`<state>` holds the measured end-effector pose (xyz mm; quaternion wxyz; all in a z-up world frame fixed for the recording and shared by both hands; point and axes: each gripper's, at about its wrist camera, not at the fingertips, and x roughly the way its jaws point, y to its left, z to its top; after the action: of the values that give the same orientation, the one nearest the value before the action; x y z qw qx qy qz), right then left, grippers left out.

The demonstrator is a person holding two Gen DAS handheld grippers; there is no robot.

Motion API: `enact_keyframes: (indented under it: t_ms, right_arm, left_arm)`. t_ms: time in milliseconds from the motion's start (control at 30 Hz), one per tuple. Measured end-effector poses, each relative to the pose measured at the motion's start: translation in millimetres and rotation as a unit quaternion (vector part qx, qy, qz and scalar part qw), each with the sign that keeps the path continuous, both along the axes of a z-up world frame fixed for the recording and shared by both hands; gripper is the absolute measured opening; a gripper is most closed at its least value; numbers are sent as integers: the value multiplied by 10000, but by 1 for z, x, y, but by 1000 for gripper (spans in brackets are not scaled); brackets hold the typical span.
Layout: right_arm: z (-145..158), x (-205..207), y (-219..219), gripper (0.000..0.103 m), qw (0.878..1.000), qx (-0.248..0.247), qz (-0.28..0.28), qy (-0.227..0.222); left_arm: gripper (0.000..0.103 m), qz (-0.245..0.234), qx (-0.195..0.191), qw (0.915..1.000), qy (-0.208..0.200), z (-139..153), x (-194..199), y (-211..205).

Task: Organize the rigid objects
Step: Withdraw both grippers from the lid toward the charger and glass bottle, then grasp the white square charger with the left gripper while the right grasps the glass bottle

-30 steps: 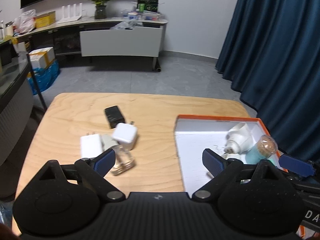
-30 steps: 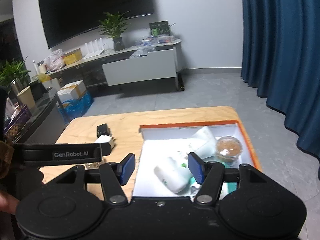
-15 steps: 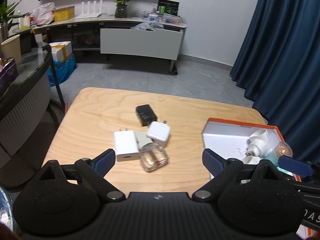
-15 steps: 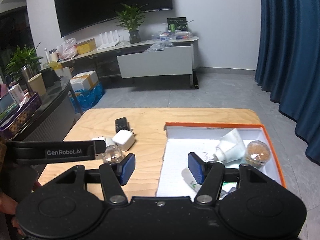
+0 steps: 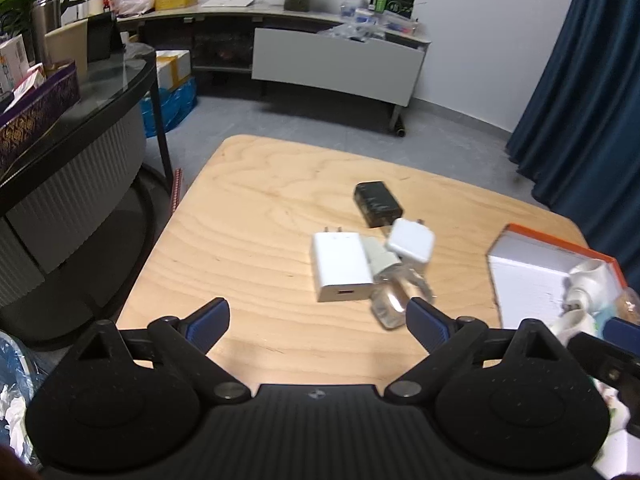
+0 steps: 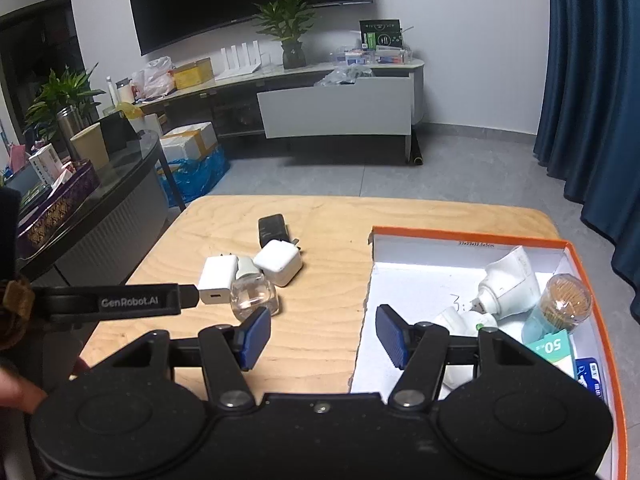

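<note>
Chargers clustered on table (image 5: pixel 248 216), ahead of left gripper (image 5: pixel 318 314), toward its right finger: flat white charger (image 5: pixel 340 266), square white charger (image 5: pixel 410 243), black charger (image 5: pixel 378 203) farthest, clear bottle (image 6: pixel 255 295) nearest. Left gripper jaws spread wide, holding nothing. Right gripper (image 6: pixel 322 336) likewise spread, empty, straddling near-left edge of orange box (image 6: pixel 464 236); box holds white bulbs (image 6: pixel 510 282) and toothpick jar (image 6: pixel 562 300), ahead-right of its right finger.

Mid-frame on the table (image 6: pixel 328 216), four chargers (image 6: pixel 278 261) and a small jar (image 6: pixel 254 294) cluster together; at right lies the box (image 6: pixel 460 236), holding what look like bulbs (image 6: pixel 508 286).
</note>
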<state>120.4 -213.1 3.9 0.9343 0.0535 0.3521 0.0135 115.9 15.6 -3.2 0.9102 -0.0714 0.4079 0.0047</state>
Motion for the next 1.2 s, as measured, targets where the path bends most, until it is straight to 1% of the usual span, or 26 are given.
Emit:
enact_keyframes:
  t_ms: [100, 167, 367, 400, 467, 533, 633, 767, 800, 867, 933, 1033, 1067, 1133, 1167, 1200]
  right_arm:
    - [-2, 1, -2, 71, 10000, 50, 2, -2]
    - [-5, 1, -2, 71, 10000, 66, 20, 7]
    - [-10, 6, -4, 71, 10000, 78, 19, 42]
    - [-11, 7, -4, 71, 10000, 80, 21, 43]
    - [-11, 8, -5, 71, 10000, 71, 36, 35]
    - [-12, 8, -7, 71, 10000, 78, 28, 18]
    - [-13, 9, -9, 71, 9999, 118, 16, -4]
    - [-14, 12, -10, 71, 9999, 130, 17, -4]
    - [-15, 12, -9, 71, 9999, 144, 22, -2]
    - [-16, 13, -8, 71, 9999, 160, 43, 7]
    - [-17, 13, -7, 71, 9999, 143, 70, 34]
    - [-19, 14, -4, 71, 9998, 128, 112, 77]
    - [-19, 15, -4, 71, 9998, 126, 117, 93]
    - [-21, 16, -2, 71, 9997, 129, 142, 117]
    - [-21, 17, -1, 71, 9997, 139, 171, 129]
    - [-23, 19, 0, 71, 9995, 158, 214, 143]
  left_arm:
    - [99, 56, 42, 10000, 15, -7, 9, 0]
    - [99, 79, -15, 10000, 42, -11, 17, 1]
    - [101, 100, 60, 9999, 89, -25, 41, -5]
    - [103, 115, 61, 9999, 37, -26, 43, -5]
    - [103, 166, 103, 9998, -29, -26, 46, -4]
    - [103, 212, 204, 9996, 8, -28, 50, 0]
    - [103, 232, 137, 9996, -26, -30, 46, 13]
    - [103, 396, 333, 9986, -100, -26, 45, 21]
    - [103, 396, 296, 9987, -101, -26, 44, 22]
    - [103, 202, 205, 9995, -91, -26, 47, 20]
    - [103, 29, 347, 9993, -120, -28, 51, 11]
    - [89, -189, 575, 9981, -137, -34, 58, 2]
    - [79, -229, 571, 9981, -103, -37, 60, 2]
    - [71, -244, 624, 9976, -163, -38, 62, 3]
    - [63, -295, 656, 9972, -182, -38, 62, 2]
    - [50, -379, 695, 9966, -212, -38, 62, 1]
